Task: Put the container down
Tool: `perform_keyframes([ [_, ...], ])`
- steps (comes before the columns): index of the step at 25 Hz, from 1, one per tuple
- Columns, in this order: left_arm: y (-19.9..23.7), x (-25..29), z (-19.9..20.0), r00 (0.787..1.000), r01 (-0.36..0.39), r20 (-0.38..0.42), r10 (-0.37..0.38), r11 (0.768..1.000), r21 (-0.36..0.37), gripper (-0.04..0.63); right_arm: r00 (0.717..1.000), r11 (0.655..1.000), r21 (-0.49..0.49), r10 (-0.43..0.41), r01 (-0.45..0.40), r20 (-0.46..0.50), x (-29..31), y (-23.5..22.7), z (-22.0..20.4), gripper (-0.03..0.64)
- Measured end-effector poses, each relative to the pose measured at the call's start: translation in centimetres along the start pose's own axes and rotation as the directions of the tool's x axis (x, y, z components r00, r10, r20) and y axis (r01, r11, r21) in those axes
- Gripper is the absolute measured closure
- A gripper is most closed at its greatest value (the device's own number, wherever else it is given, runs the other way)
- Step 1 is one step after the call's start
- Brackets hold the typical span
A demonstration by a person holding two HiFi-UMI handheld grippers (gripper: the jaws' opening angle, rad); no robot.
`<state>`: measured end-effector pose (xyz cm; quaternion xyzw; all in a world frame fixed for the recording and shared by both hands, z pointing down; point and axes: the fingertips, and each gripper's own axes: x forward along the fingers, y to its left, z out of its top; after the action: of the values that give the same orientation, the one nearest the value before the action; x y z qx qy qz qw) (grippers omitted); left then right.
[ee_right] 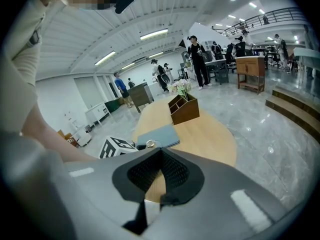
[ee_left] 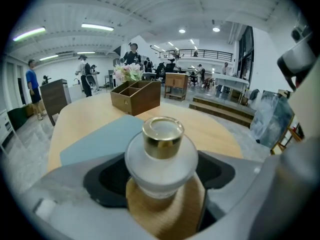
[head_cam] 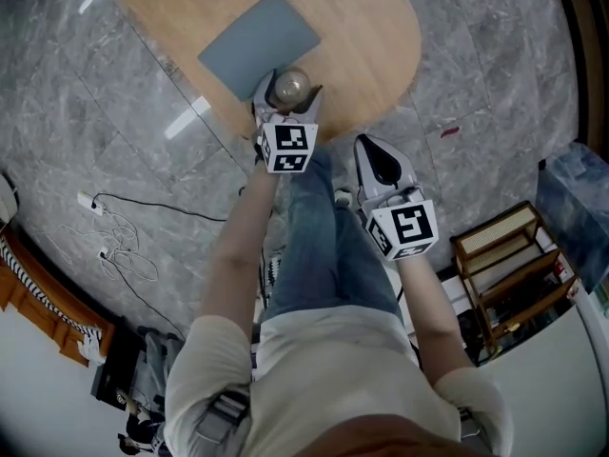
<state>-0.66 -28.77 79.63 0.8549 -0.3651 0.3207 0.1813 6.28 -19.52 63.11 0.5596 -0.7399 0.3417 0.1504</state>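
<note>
Standing upright on the wooden surface (head_cam: 371, 36), just beside a blue-grey mat (head_cam: 259, 44), a frosted glass container (ee_left: 161, 156) with a gold lid is sitting between the jaws of the left gripper (head_cam: 285, 103), seemingly already set down. Those jaws are standing wide, with the pads apparently off the glass, so the grip is looking released. The right gripper (head_cam: 383, 165) is hanging off the surface's edge, clenched on nothing.

The jar (head_cam: 290, 86) stands by the near edge of the table (head_cam: 371, 27); right of it the wood is bare, with room to reach in. The mat (head_cam: 259, 44) lies flat. A box (ee_left: 136, 96) stands far back.
</note>
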Motion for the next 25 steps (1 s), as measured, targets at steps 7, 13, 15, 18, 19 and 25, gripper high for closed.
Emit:
perform_keyframes([
  [7,-0.8,-4.2,0.9,0.996,-0.073,0.039,0.075,0.996,-0.057,0.164,0.998,0.999,-0.035,0.036,-0.034,0.044,-3.2,1.8,0.3,0.618],
  [13,-3.1,-9.5,1.8,0.989,-0.112,0.084,0.123,0.985,-0.132,0.164,0.995,0.995,-0.071,0.071,-0.065,0.076,-7.6,3.5,-0.6,0.618],
  [15,-4.3,-11.6,1.9,0.987,-0.112,0.094,0.129,0.979,-0.167,0.167,0.993,0.994,-0.081,0.081,-0.074,0.085,-9.3,4.0,-1.1,0.618],
  [18,-6.2,-15.3,3.0,0.980,-0.107,0.141,0.140,0.970,-0.216,0.206,0.990,0.992,-0.096,0.092,-0.082,0.102,-11.8,4.8,-1.5,0.618],
  [19,-6.9,-16.6,3.4,0.976,-0.110,0.158,0.148,0.968,-0.227,0.237,0.989,0.991,-0.100,0.096,-0.085,0.109,-12.7,5.2,-1.6,0.618],
  [25,-11.1,-24.2,4.6,0.955,-0.129,0.227,0.193,0.955,-0.267,0.420,0.982,0.986,-0.129,0.121,-0.102,0.142,-18.0,7.6,-1.9,0.618],
])
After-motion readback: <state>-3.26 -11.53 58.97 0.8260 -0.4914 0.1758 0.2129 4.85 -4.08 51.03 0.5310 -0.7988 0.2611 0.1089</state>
